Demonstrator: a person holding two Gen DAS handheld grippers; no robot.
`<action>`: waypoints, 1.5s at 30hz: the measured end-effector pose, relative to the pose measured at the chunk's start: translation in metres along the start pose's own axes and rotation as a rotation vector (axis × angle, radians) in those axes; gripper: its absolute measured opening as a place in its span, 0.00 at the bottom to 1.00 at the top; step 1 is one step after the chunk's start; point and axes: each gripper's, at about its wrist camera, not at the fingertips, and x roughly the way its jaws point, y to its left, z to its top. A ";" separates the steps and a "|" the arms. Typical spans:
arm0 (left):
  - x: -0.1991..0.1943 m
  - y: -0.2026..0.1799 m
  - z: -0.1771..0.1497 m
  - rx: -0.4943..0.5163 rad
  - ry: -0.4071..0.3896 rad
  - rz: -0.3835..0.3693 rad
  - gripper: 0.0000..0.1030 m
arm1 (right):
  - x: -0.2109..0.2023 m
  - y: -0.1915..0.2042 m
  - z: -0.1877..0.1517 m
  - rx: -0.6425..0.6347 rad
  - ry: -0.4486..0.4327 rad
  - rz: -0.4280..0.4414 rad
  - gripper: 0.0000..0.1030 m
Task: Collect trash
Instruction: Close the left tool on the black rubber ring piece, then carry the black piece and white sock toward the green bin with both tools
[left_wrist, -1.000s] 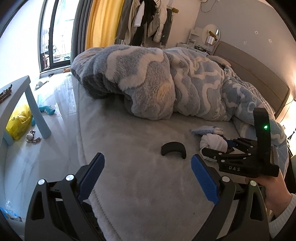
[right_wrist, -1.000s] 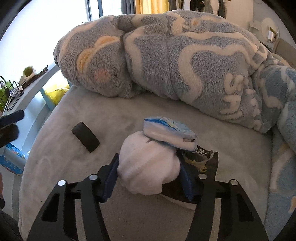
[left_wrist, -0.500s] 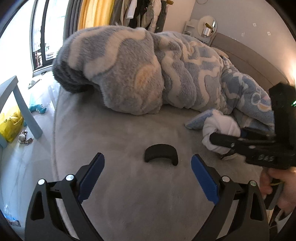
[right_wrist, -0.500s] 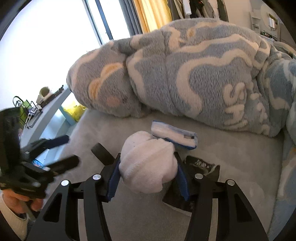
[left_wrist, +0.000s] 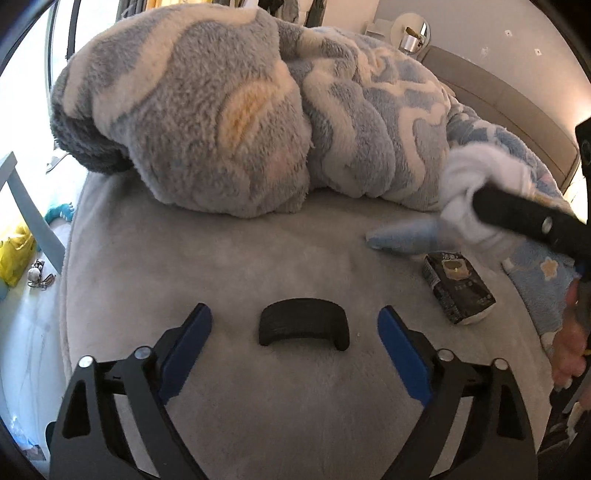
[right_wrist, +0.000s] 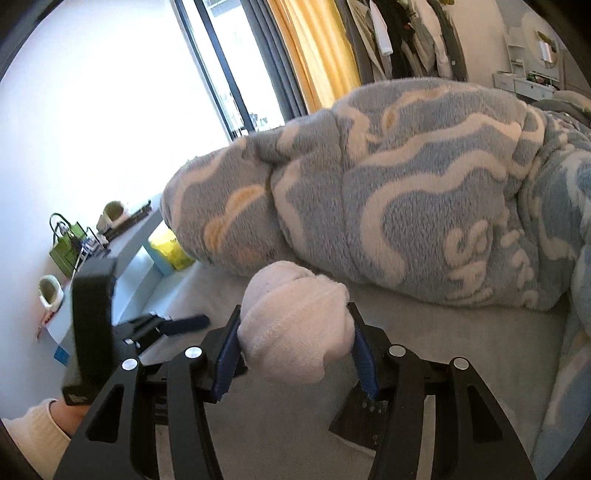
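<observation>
Right hand-held gripper clamped on white wad, left hand-held gripper apart around black curved piece at 12 o'clock: push lower, then squeeze.

A fluffy blue-and-white blanket lies heaped across the grey bed from ten to three o'clock, with a grey headboard at two o'clock. In the right wrist view a yellow curtain and hanging clothes fill twelve o'clock. A pale blue table at nine o'clock carries a green bag, with a yellow bag under it.
</observation>
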 end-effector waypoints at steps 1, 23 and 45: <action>0.001 0.000 0.000 0.001 0.003 0.002 0.85 | -0.001 0.000 0.001 -0.001 -0.007 0.001 0.53; 0.012 -0.013 -0.009 0.055 0.024 0.021 0.48 | 0.007 0.001 0.001 0.018 0.006 -0.029 0.53; -0.065 -0.026 -0.044 0.053 -0.008 0.008 0.45 | -0.024 0.058 -0.024 0.012 -0.035 -0.021 0.53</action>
